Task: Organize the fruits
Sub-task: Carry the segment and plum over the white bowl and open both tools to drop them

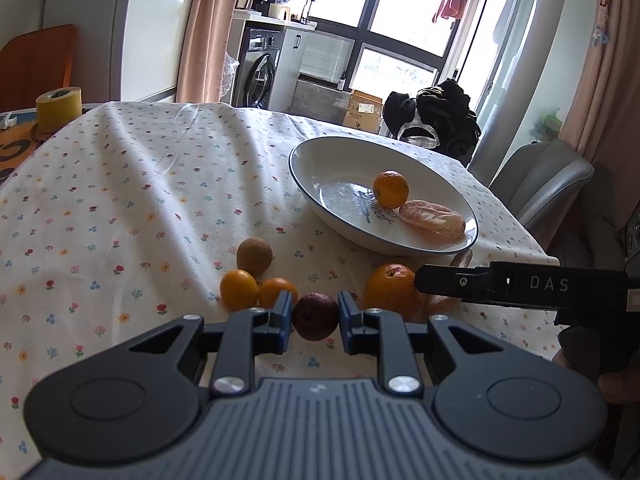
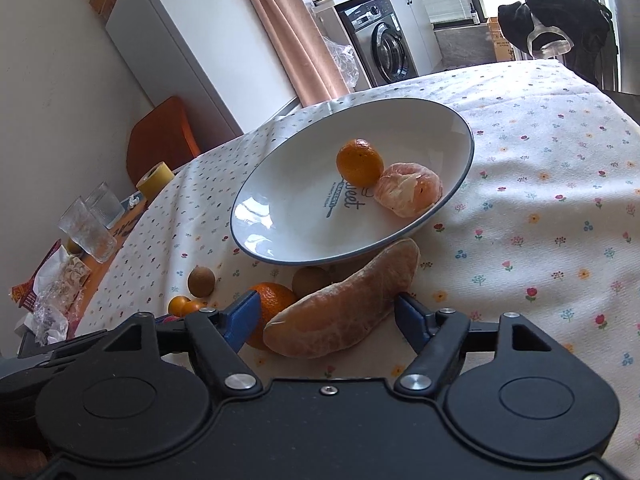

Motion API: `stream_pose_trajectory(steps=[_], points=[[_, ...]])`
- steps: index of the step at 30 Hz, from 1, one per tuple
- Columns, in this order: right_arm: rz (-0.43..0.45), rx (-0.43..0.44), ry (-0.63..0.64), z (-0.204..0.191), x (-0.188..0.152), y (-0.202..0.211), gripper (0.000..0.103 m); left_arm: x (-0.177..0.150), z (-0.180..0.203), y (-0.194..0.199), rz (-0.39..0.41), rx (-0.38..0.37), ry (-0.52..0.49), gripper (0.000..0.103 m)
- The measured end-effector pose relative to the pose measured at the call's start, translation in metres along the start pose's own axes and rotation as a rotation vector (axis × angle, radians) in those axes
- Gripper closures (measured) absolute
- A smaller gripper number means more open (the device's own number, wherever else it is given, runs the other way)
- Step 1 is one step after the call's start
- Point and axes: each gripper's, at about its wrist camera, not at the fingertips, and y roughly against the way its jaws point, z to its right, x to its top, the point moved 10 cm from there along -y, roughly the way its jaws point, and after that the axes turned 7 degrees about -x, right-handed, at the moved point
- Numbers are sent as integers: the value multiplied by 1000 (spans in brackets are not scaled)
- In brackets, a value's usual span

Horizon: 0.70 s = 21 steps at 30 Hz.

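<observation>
My left gripper (image 1: 315, 307) is shut on a dark purple fruit (image 1: 314, 322) that rests on the flowered cloth. Beside it lie two small oranges (image 1: 239, 290), a brown round fruit (image 1: 254, 257) and a mandarin (image 1: 390, 286). My right gripper (image 2: 326, 305) stands open and wide around a big peeled citrus segment (image 2: 340, 316). Its right pad touches the segment's end; a small gap shows at the left pad. Behind stands the white plate (image 2: 280, 168), which holds a mandarin (image 2: 359, 162) and a peeled citrus half (image 2: 410, 194). A second brown fruit (image 2: 310, 280) sits at the plate's foot.
A yellow tape roll (image 1: 59, 108), two glasses (image 2: 88, 232) and crumpled wrappers (image 2: 52, 292) lie at the table's left end. A grey chair (image 1: 548, 176) stands past the right edge, with black clothes (image 1: 440, 116) behind the table. Bare cloth stretches across the left and right.
</observation>
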Motion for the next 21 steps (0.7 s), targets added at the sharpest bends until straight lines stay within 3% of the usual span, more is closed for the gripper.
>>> stream_pose_trajectory(steps=[2,4,6,14,21], points=[[8,-3,21,-1,-1,2,37,0,0,0,0,-1,0,80],[14,-24,40,1,-2,7,63,0,-1,-1,1,-2,0,80],[4,-47,29,11,-3,9,79,0,0,-1,2,-5,2,80],[-12,-51,52,8,-4,0,78,2,6,-3,6,-20,-1,80],[3,-30,79,8,-11,13,85,9,12,0,24,-23,-12,80]])
